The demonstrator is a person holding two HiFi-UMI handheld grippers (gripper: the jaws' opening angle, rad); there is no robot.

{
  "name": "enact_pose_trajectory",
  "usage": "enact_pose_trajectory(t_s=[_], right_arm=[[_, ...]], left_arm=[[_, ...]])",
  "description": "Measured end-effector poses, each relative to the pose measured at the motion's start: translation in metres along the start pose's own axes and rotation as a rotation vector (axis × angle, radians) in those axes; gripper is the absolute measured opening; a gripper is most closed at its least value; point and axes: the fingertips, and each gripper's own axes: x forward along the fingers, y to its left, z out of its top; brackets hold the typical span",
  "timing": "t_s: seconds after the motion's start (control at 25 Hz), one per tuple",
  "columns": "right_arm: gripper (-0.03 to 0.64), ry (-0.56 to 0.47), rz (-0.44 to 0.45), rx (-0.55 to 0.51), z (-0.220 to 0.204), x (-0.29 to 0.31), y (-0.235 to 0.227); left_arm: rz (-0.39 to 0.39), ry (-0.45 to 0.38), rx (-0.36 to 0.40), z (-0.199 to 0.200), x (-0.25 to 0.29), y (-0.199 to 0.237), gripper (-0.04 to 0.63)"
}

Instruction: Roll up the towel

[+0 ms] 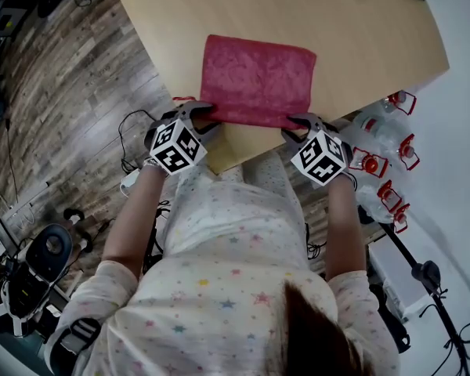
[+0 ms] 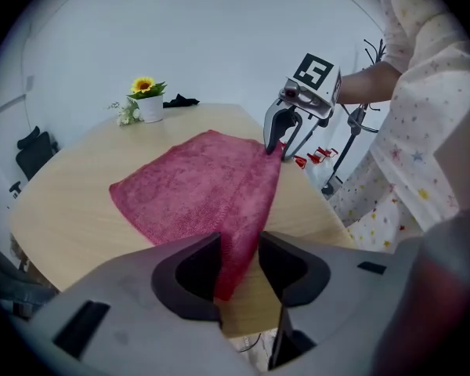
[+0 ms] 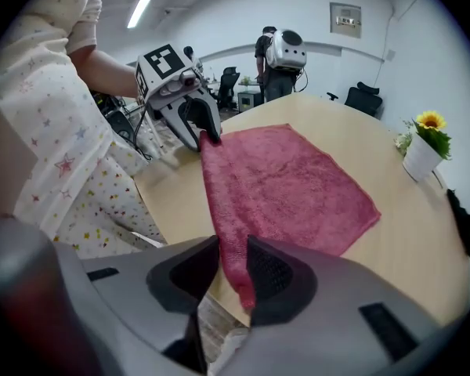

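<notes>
A red towel [image 1: 257, 81] is seen spread flat on a wooden table [image 1: 360, 30], its near edge raised at the table's rim between two hand-held grippers. One corner is clamped by the right gripper [image 3: 233, 266]. The other corner is shown lying loosely between the parted jaws of the left gripper [image 2: 239, 261].

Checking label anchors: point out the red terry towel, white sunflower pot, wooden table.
red terry towel [image 1: 257, 81], head view, middle of flat part
white sunflower pot [image 2: 150, 110], left gripper view, pot wall
wooden table [image 1: 360, 37], head view, bare top
</notes>
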Motion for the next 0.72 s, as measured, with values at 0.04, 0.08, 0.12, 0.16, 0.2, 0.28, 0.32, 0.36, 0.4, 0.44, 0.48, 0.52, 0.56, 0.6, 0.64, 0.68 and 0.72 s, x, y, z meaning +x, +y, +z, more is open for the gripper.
enact_pose_trajectory(t_s=[0.04, 0.08, 0.12, 0.16, 0.2, 0.28, 0.32, 0.36, 0.4, 0.44, 0.48, 0.52, 0.56, 0.6, 0.64, 0.68, 0.72], right_arm=[[0.097, -0.002, 0.008, 0.007, 0.001, -0.002, -0.002], [0.071, -0.007, 0.017, 0.018, 0.003, -0.004, -0.004], [0.045, -0.014, 0.025, 0.028, 0.004, -0.006, -0.006], [0.029, -0.020, 0.032, 0.037, 0.006, -0.009, -0.009], [0.024, -0.023, 0.038, 0.041, 0.007, -0.011, -0.011], [0.020, -0.019, 0.052, 0.044, 0.008, -0.013, -0.014], [0.018, -0.015, 0.060, 0.049, 0.008, -0.013, -0.015], [0.018, -0.013, 0.070, 0.059, 0.009, -0.014, -0.016], [0.018, -0.014, 0.077, 0.073, 0.010, -0.014, -0.018], [0.019, -0.016, 0.081, 0.089, 0.012, -0.015, -0.021], [0.020, -0.020, 0.081, 0.105, 0.013, -0.015, -0.025], [0.020, -0.025, 0.077, 0.121, 0.014, -0.016, -0.029], [0.020, -0.029, 0.069, 0.134, 0.015, -0.016, -0.033], [0.020, -0.031, 0.056, 0.146, 0.014, -0.016, -0.038], [0.020, -0.031, 0.041, 0.156, 0.014, -0.015, -0.043], [0.021, -0.028, 0.024, 0.163, 0.013, -0.014, -0.047], [0.022, -0.022, 0.006, 0.168, 0.013, -0.012, -0.051]], left_arm=[[-0.009, -0.002, -0.007, 0.000, -0.002, 0.002, 0.133], [-0.020, -0.009, -0.020, 0.001, -0.004, 0.003, 0.098], [-0.032, -0.021, -0.038, 0.003, -0.006, 0.006, 0.073], [-0.043, -0.035, -0.057, 0.006, -0.009, 0.008, 0.050], [-0.052, -0.048, -0.072, 0.009, -0.011, 0.011, 0.038], [-0.072, -0.062, -0.093, 0.016, -0.013, 0.014, 0.032], [-0.087, -0.064, -0.105, 0.017, -0.014, 0.014, 0.029], [-0.106, -0.064, -0.121, 0.018, -0.014, 0.015, 0.029], [-0.122, -0.064, -0.138, 0.018, -0.015, 0.016, 0.029], [-0.131, -0.067, -0.154, 0.018, -0.015, 0.019, 0.029], [-0.131, -0.071, -0.168, 0.019, -0.015, 0.023, 0.029], [-0.124, -0.076, -0.178, 0.021, -0.015, 0.028, 0.029], [-0.112, -0.080, -0.186, 0.024, -0.015, 0.032, 0.031], [-0.097, -0.083, -0.195, 0.027, -0.014, 0.037, 0.031], [-0.082, -0.085, -0.203, 0.029, -0.012, 0.041, 0.031], [-0.066, -0.086, -0.213, 0.030, -0.011, 0.045, 0.031], [-0.048, -0.086, -0.223, 0.030, -0.009, 0.050, 0.032]])
